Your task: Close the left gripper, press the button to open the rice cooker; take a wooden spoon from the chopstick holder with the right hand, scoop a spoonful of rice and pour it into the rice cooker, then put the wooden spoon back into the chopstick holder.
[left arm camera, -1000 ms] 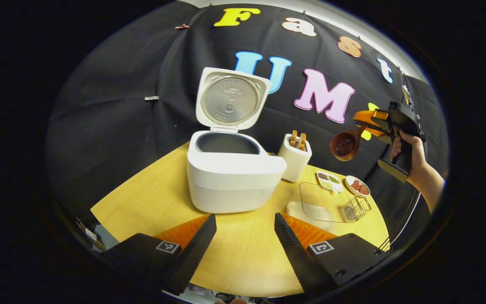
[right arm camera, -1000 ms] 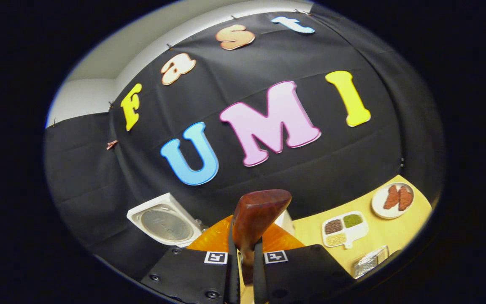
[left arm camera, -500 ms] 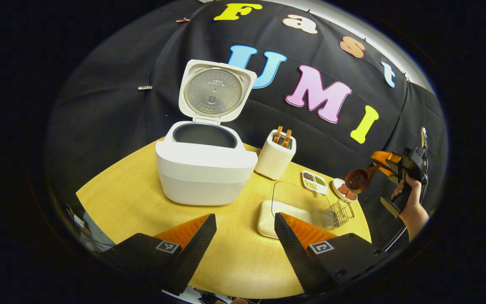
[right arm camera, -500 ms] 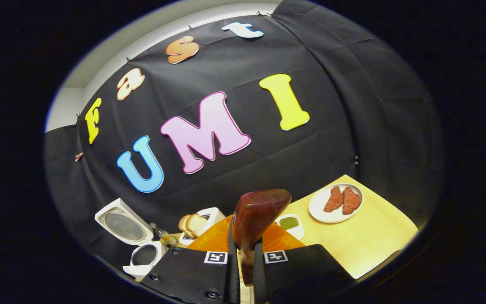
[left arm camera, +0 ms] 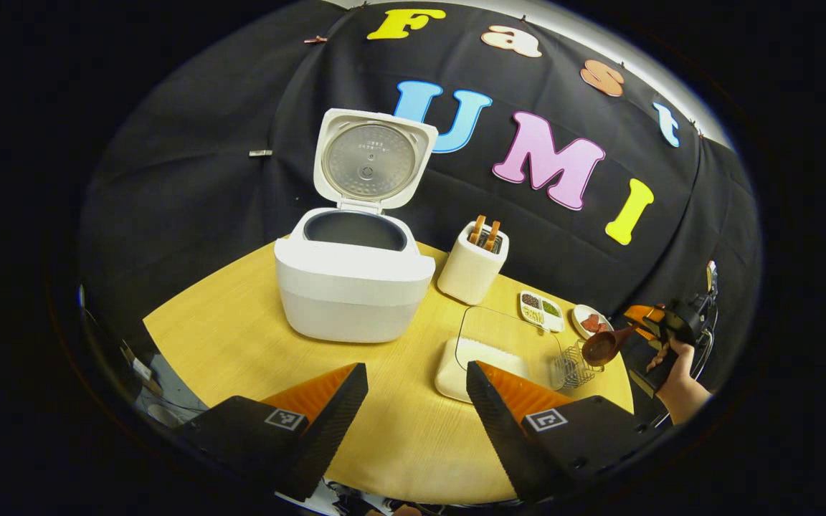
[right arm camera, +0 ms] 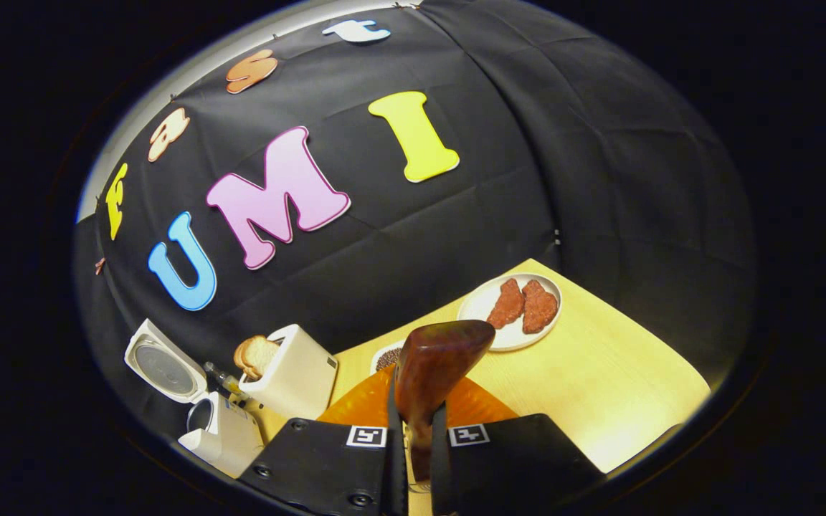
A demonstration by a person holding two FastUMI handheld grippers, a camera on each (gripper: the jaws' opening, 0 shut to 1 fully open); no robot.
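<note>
In the left gripper view, your left gripper [left arm camera: 416, 401] hangs above the near edge of the round yellow wooden table [left arm camera: 241, 337] with its two fingers spread wide apart and nothing between them. Past them stands the white rice cooker [left arm camera: 353, 285], its lid tipped up and back so the dark inner pot lies bare. Just to its right is the white ceramic chopstick holder [left arm camera: 472, 271] with wooden handles poking out of its top. Further right sit a clear shallow container of white rice [left arm camera: 506, 344], a small wire basket [left arm camera: 572, 365], a white divided dish of grains [left arm camera: 540, 310] and a small white plate of reddish-brown pieces [left arm camera: 589, 319]. At the far right, your right gripper [left arm camera: 642, 331], held in a hand [left arm camera: 675, 358], carries the dark brown wooden spoon [left arm camera: 603, 348] over the table's right edge, near the wire basket. In the right gripper view, your right gripper's fingers are pressed tight on the spoon's handle, the bowl rising ahead of them.
</note>
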